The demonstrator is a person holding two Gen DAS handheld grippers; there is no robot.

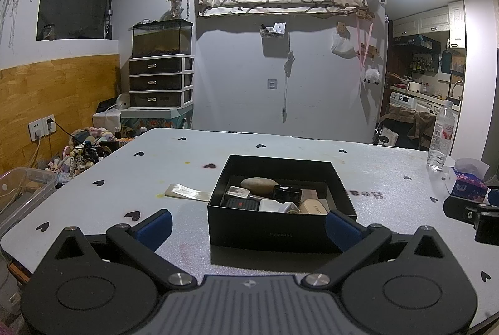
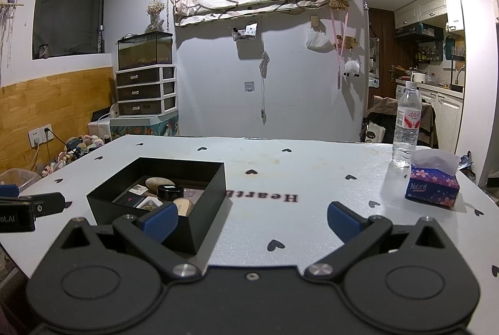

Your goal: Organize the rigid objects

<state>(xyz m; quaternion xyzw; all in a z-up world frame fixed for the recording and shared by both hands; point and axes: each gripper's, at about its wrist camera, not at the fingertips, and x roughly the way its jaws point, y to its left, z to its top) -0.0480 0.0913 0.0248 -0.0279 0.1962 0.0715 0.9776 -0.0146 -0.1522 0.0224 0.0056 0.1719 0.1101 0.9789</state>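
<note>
A black open box [image 1: 282, 236] stands on the white table [image 1: 187, 166] and holds several small items: a tan stone [image 1: 260, 184], a round black jar [image 1: 287, 192], a black case [image 1: 241, 204] and white and beige pieces. My left gripper [image 1: 249, 224] is open and empty, just in front of the box's near wall. In the right wrist view the box [image 2: 184, 229] is at left, and my right gripper [image 2: 252, 224] is open and empty, over bare table to the right of the box.
A water bottle [image 2: 407, 126] and a tissue box [image 2: 433, 187] stand at the table's right side. A flat shiny strip [image 1: 188, 194] lies left of the box. A clear plastic bin [image 1: 18, 188] and clutter sit beyond the left edge.
</note>
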